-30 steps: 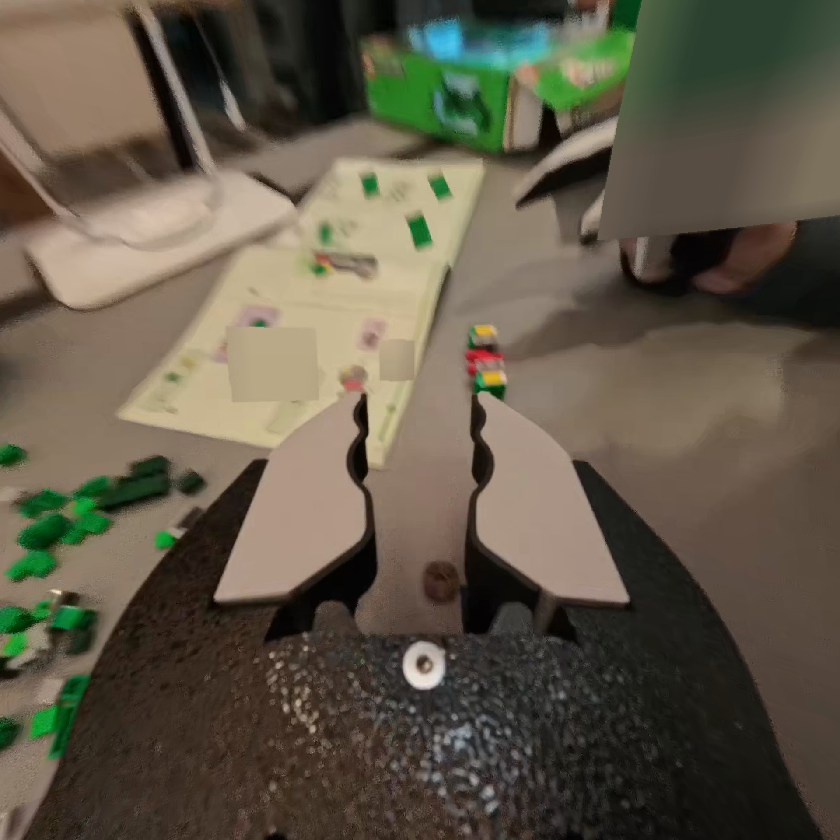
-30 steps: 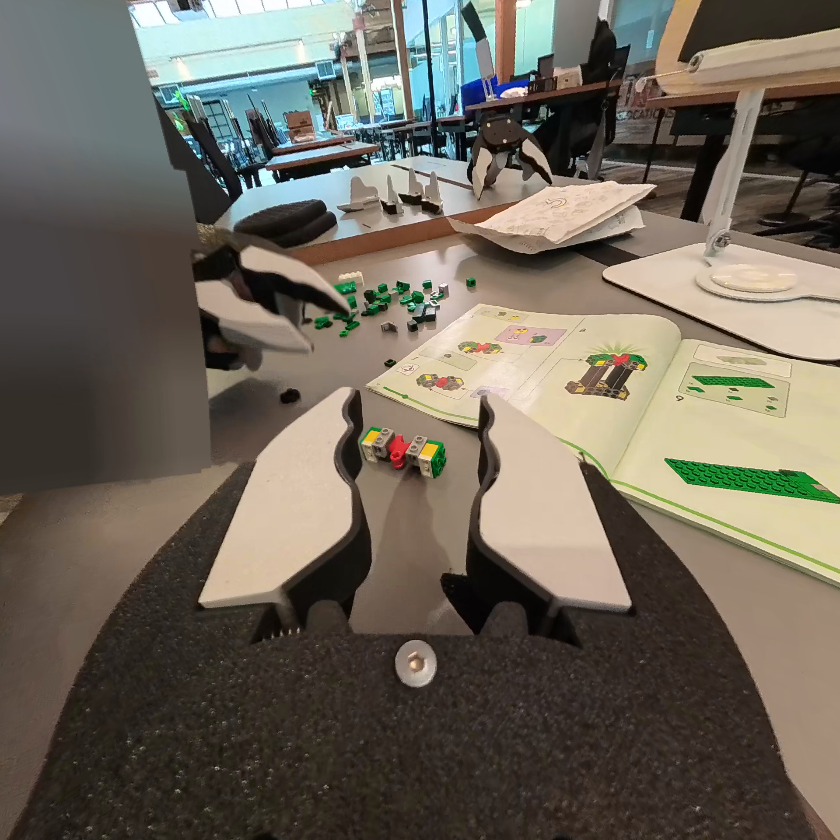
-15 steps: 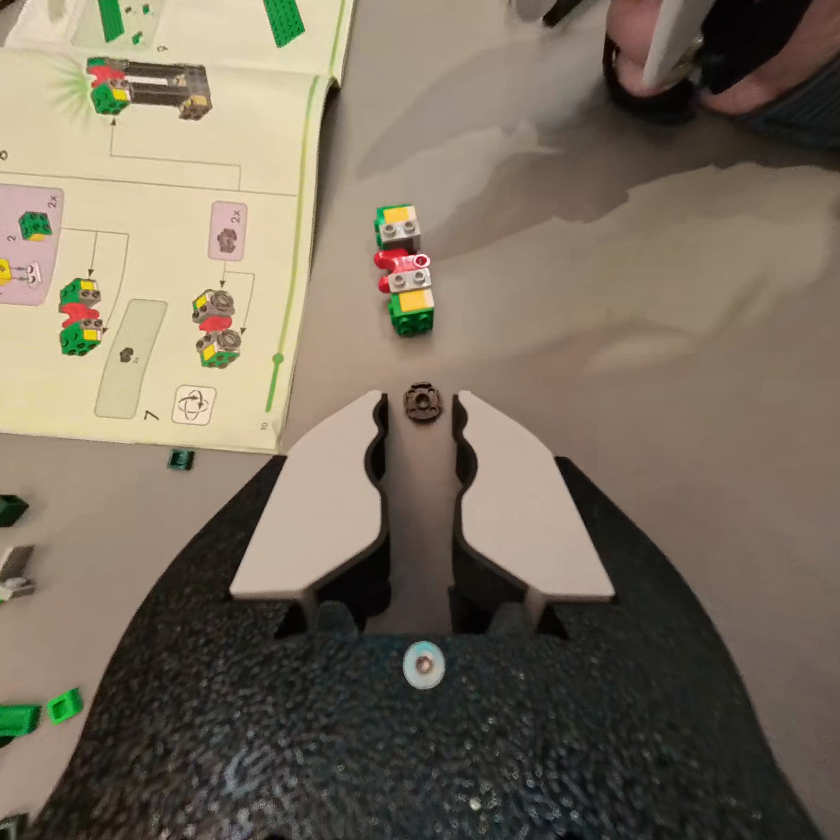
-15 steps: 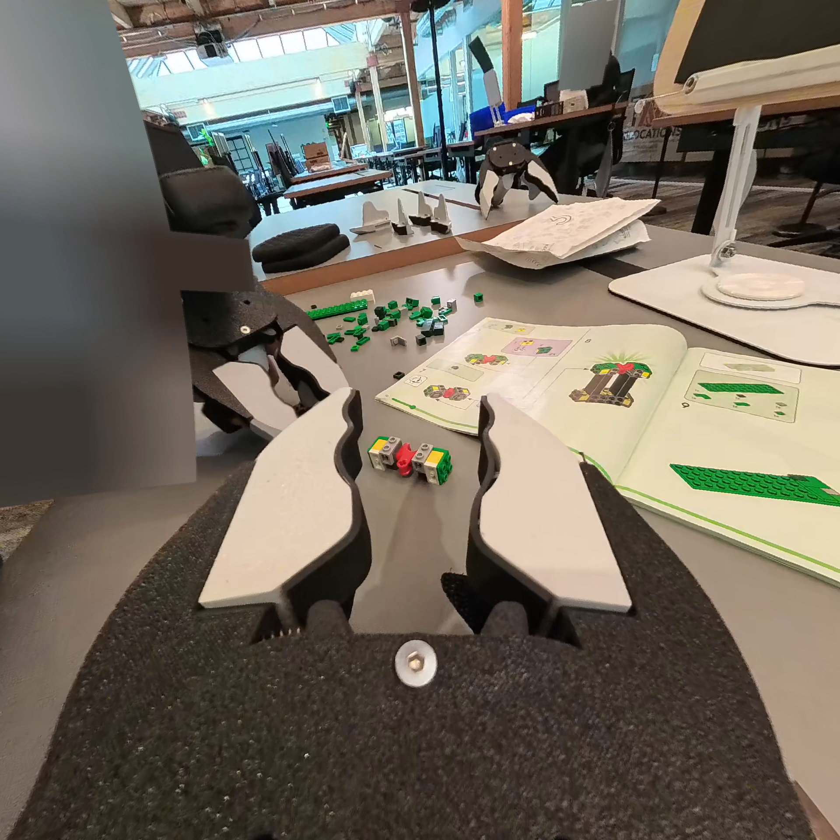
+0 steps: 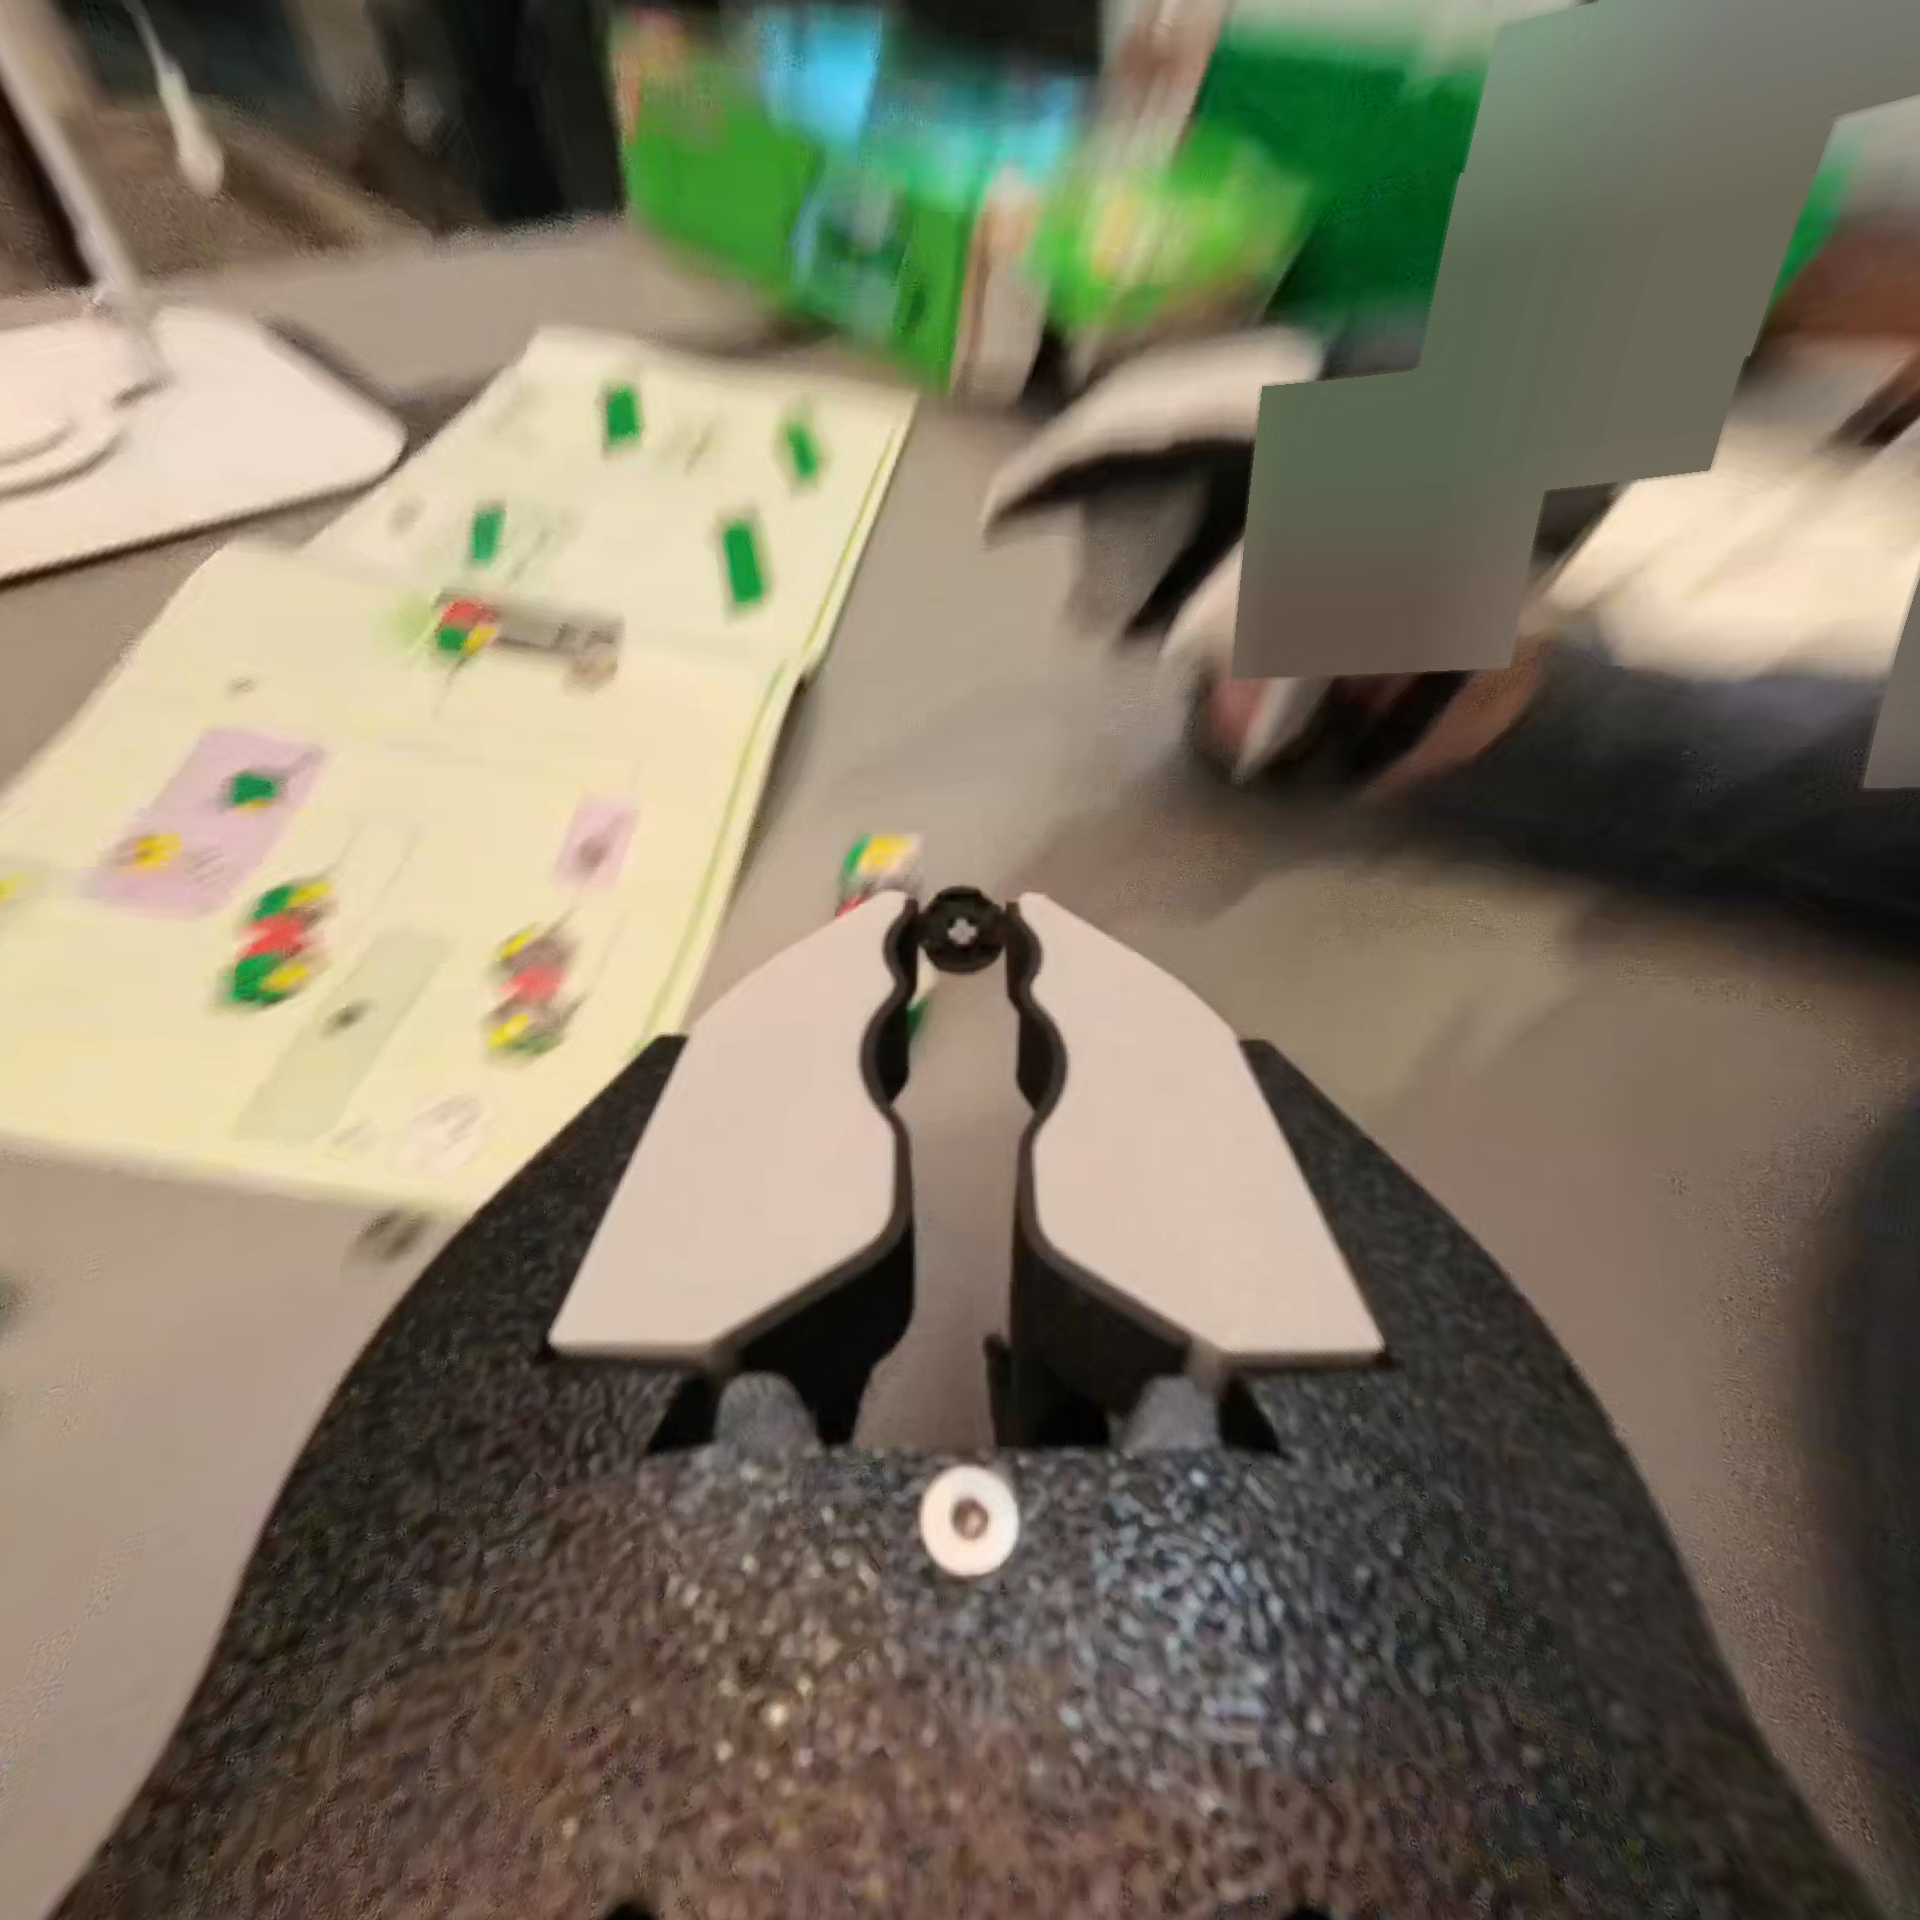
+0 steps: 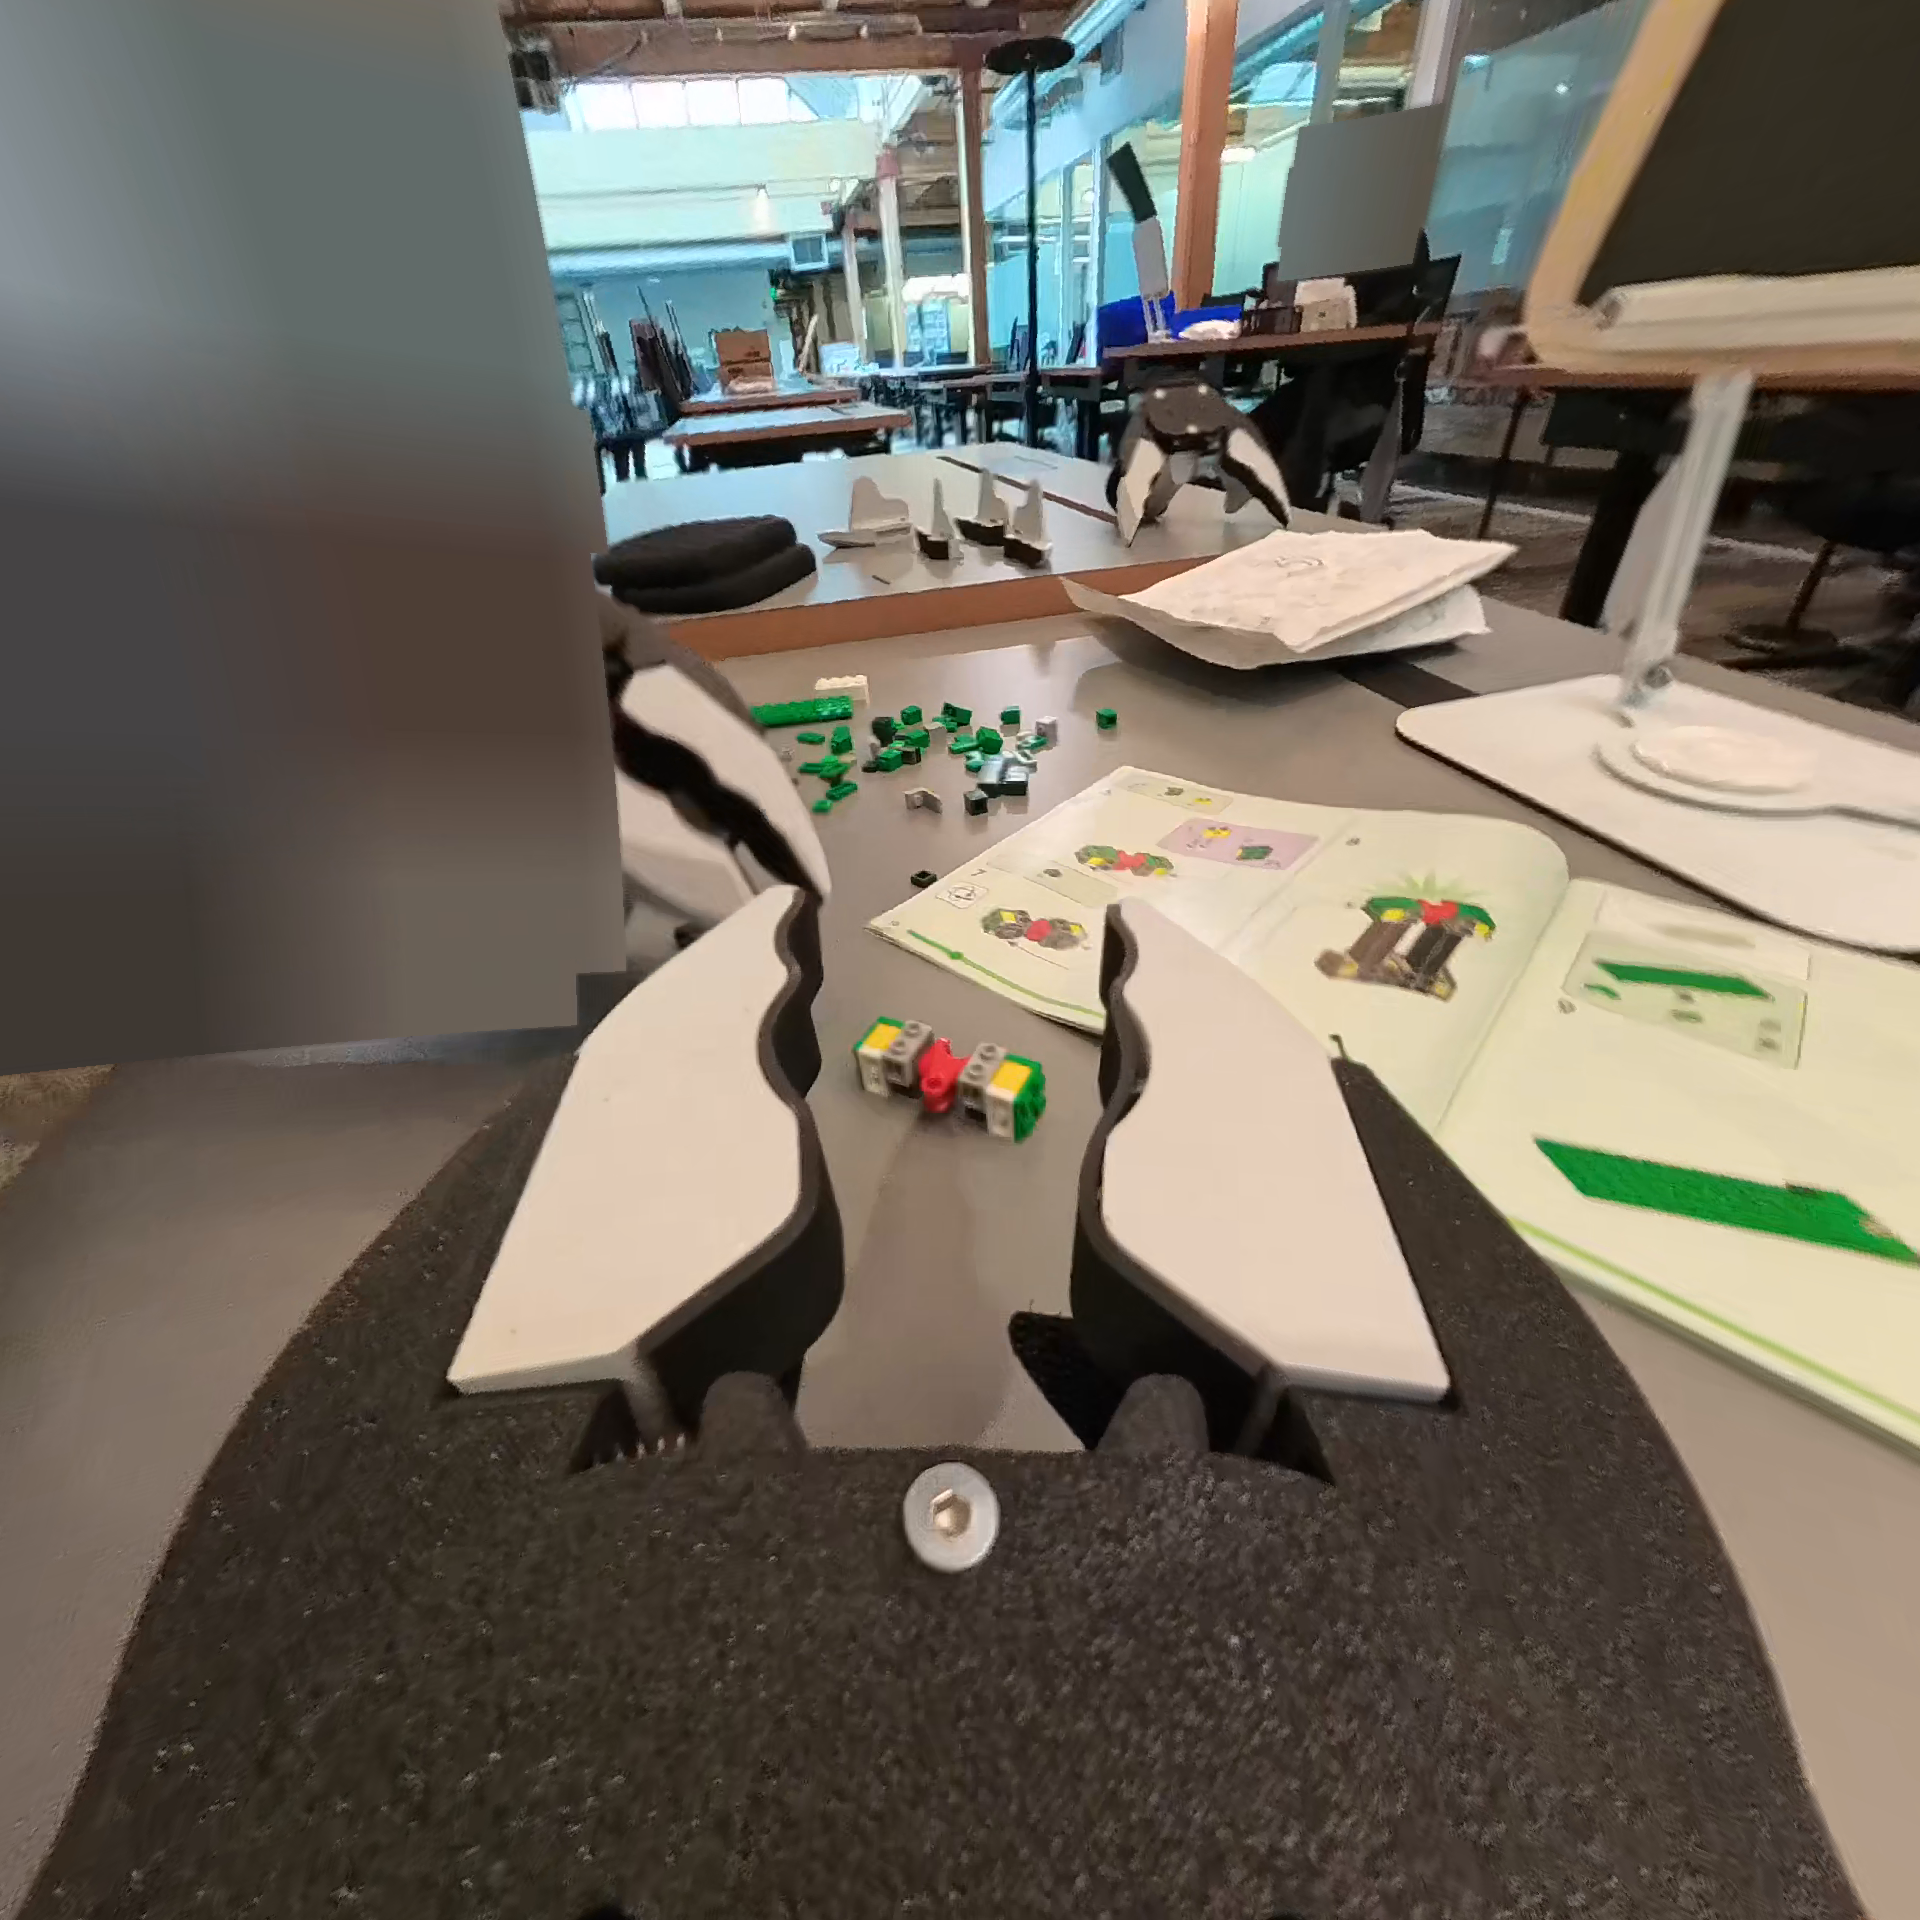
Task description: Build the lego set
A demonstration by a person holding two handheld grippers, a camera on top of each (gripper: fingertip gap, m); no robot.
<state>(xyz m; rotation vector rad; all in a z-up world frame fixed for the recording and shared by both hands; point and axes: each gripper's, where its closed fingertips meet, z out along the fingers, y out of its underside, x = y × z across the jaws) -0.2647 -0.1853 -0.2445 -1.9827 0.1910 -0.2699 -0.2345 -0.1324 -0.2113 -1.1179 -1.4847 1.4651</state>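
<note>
Since half a second ago the left gripper (image 5: 961, 928) has closed on the small black round piece (image 5: 958, 932) and lifted it off the grey table (image 5: 1351, 1039); piece now pinched at the very fingertips, view blurred. Right gripper (image 6: 956, 925) stays wide, holding nothing. Small green-yellow-red assembly (image 6: 948, 1075) lies on the table between its fingers, touching neither. Open instruction booklet (image 6: 1455, 1039) just right; loose green bricks (image 6: 914, 740) farther back
</note>
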